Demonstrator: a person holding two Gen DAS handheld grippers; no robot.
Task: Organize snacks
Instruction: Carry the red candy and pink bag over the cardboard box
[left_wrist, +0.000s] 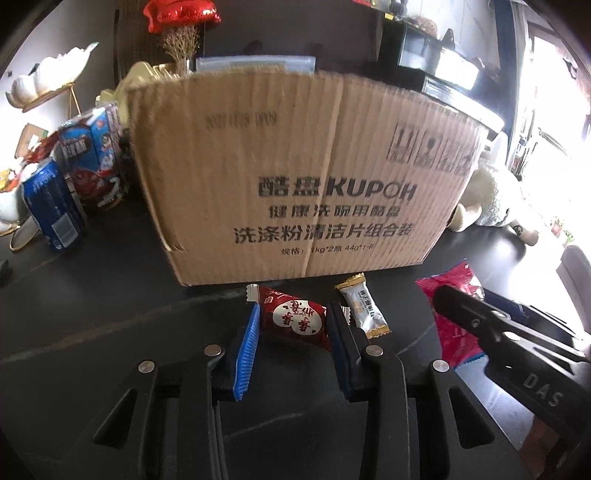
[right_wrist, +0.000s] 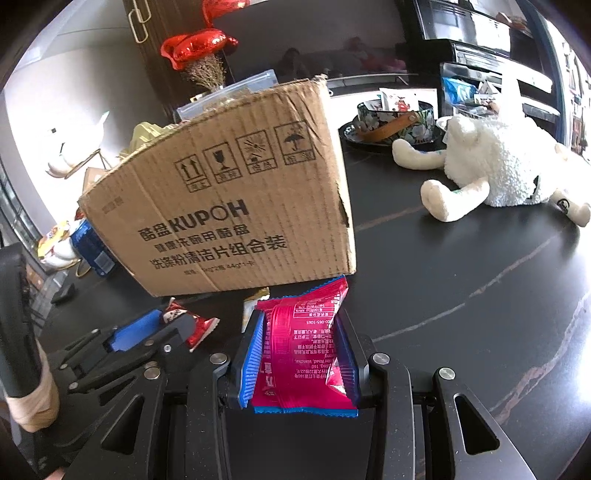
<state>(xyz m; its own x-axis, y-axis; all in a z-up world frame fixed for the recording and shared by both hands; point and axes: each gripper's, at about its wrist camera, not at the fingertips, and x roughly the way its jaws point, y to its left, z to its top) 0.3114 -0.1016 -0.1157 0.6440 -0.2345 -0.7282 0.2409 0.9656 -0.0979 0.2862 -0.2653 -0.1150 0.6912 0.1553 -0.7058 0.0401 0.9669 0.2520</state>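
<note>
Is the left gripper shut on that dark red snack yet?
Yes. The left gripper has its jaws closed on the dark red snack, both blue pads pressing its sides, in front of the box.

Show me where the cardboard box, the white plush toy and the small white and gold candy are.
cardboard box (left_wrist: 303, 177), left wrist view, on its printed front wall.
white plush toy (right_wrist: 491, 162), right wrist view, on its fluffy body.
white and gold candy (left_wrist: 364, 308), left wrist view, on the wrapper's middle.

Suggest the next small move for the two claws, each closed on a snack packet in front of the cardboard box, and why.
Probably lift the left claw with its dark red candy packet over the cardboard box rim: both packets are gripped, the box stands directly ahead, and its open top already shows other items.
</note>
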